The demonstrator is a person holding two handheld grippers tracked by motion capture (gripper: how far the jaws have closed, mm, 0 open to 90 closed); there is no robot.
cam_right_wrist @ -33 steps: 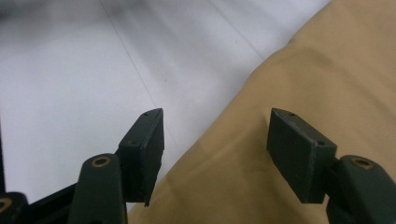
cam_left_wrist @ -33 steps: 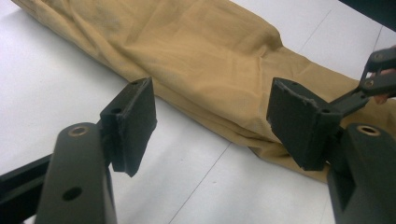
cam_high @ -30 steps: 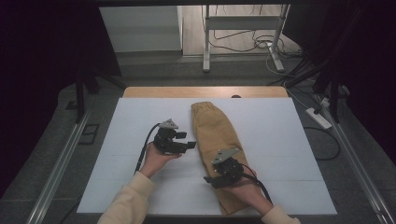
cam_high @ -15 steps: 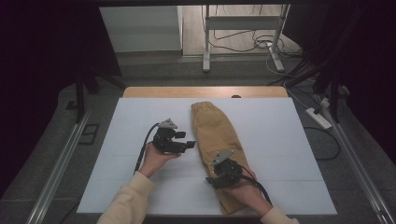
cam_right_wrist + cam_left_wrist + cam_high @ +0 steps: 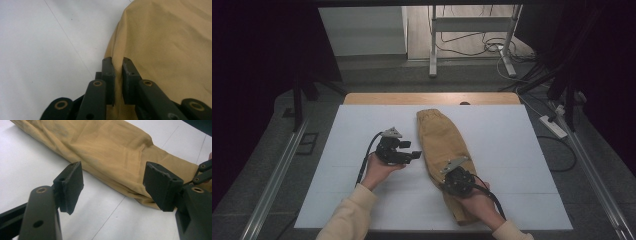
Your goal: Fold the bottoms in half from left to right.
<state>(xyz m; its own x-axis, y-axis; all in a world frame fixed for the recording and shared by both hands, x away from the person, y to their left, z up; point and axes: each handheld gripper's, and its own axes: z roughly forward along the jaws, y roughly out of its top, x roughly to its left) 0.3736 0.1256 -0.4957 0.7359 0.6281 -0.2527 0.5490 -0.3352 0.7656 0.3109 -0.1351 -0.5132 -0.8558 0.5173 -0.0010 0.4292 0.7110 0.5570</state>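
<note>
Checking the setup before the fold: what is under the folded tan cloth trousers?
The tan cloth trousers lie directly on the white table sheet. The right gripper has just closed, pinching their edge. Anything beneath the cloth is covered.

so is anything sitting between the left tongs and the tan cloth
Nothing visible. The left tongs stand open just off the edge of the tan cloth, with bare white table between them and that edge.

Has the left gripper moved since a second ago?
No. The left gripper sits at the same spot beside the tan trousers on the white table, jaws open.
</note>
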